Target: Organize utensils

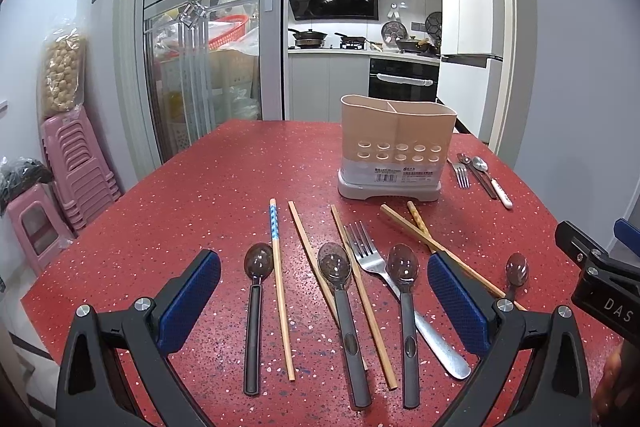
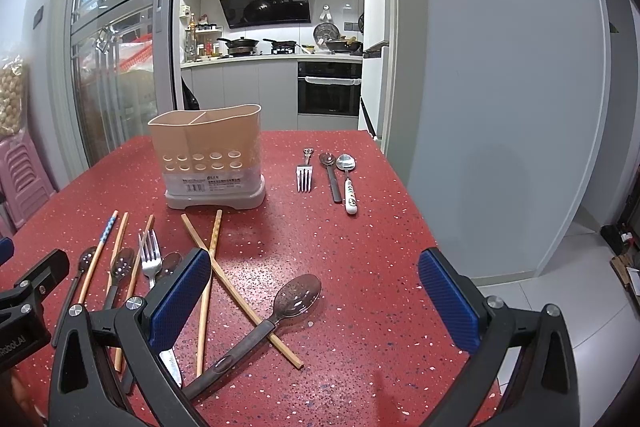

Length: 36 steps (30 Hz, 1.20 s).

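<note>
A beige two-compartment utensil holder [image 1: 396, 143] [image 2: 212, 155] stands empty on the red table. My left gripper [image 1: 324, 291] is open above several dark-handled spoons [image 1: 342, 307], wooden chopsticks [image 1: 280, 287] and a steel fork [image 1: 384, 275] lying in a row. My right gripper [image 2: 314, 291] is open and empty above a dark spoon [image 2: 280, 311] that lies across a pair of crossed chopsticks [image 2: 236, 287]. A small fork [image 2: 305, 173], a dark spoon [image 2: 330, 175] and a white-handled spoon [image 2: 348, 183] lie to the right of the holder.
The red speckled table [image 1: 200, 211] [image 2: 380, 235] ends at the right in a drop to the tiled floor [image 2: 560, 275]. Stacked pink stools [image 1: 76, 167] stand to the left. A glass sliding door and the kitchen lie behind the table.
</note>
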Tool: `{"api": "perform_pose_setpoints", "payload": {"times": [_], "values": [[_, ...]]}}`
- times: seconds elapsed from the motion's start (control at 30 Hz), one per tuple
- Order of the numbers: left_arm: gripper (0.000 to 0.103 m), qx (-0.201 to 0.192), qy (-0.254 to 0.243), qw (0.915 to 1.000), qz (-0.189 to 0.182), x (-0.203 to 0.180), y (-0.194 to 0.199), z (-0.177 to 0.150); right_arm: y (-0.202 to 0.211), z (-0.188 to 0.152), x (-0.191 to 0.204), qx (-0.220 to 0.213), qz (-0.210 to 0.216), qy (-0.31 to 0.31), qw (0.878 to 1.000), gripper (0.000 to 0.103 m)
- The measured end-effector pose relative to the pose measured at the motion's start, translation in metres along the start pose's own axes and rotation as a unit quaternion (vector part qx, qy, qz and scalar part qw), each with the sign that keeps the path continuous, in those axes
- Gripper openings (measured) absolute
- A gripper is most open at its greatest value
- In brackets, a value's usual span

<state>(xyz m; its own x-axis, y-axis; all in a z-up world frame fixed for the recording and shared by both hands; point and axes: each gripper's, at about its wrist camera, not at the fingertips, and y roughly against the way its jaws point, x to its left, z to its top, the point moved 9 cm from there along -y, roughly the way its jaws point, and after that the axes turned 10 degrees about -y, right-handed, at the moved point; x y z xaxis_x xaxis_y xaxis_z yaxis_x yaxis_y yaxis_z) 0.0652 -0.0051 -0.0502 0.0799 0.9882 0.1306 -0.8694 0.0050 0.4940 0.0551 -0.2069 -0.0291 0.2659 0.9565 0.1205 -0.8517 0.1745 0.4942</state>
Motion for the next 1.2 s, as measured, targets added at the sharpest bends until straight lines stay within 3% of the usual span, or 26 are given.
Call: {"api": "perform_pose_setpoints", "payload": {"times": [1.2], "values": [[0.103,0.005,0.002,1.0000,0.000,0.0016,-0.0014,0.0016,-0.0011,0.0017,0.0020,0.004,0.001,-0.001,1.000,0.103]]}}
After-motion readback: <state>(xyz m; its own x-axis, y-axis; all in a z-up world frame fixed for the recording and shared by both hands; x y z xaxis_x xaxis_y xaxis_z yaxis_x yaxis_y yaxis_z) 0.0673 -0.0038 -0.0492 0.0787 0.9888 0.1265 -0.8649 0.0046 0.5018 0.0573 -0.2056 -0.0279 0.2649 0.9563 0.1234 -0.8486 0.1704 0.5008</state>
